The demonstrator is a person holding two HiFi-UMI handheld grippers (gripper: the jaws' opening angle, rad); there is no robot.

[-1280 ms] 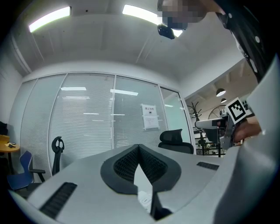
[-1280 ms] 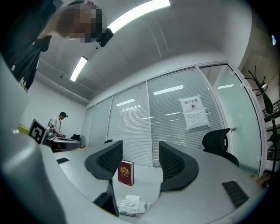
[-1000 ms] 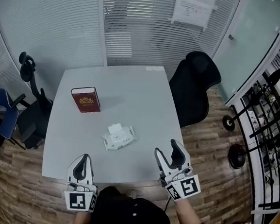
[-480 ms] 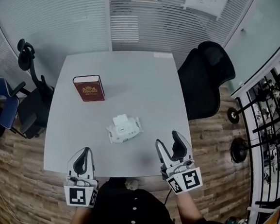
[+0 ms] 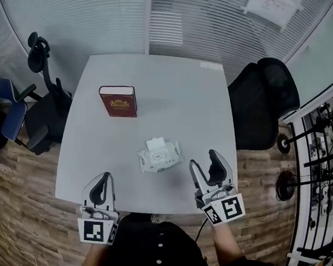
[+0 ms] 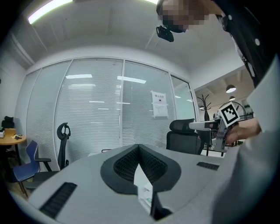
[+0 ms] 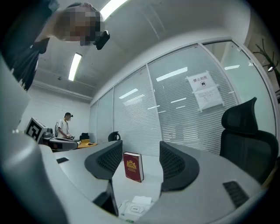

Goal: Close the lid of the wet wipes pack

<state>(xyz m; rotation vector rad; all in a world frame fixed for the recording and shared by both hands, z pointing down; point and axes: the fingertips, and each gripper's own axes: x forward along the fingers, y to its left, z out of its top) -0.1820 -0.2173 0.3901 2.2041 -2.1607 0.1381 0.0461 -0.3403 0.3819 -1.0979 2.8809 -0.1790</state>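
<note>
Change: both hand-held grippers have advanced from the near edge out over the tabletop (image 5: 176,90), and the wet wipes pack (image 5: 160,155) now lies closer to the right one than a second ago.
Meaning for task: approach stage only. Nothing touches the pack, and its lid (image 5: 155,143) appears to stand open, so the closing is not yet done.
Left hand-held gripper (image 5: 102,180): jaws together, holding nothing.
Right hand-held gripper (image 5: 205,163): jaws wide apart, holding nothing.
Pack location: flat on the tabletop, ahead and just left of the right hand-held gripper, and ahead and to the right of the left one, apart from both.
Count, task items: one pack, one lid.
Count, hand-held grippers: two.
Count, other items: one red book (image 5: 118,101), well beyond the left hand-held gripper; three chairs, one black beyond the right hand-held gripper (image 5: 268,101), one black (image 5: 46,116) and one blue (image 5: 12,123) at the left side.
</note>
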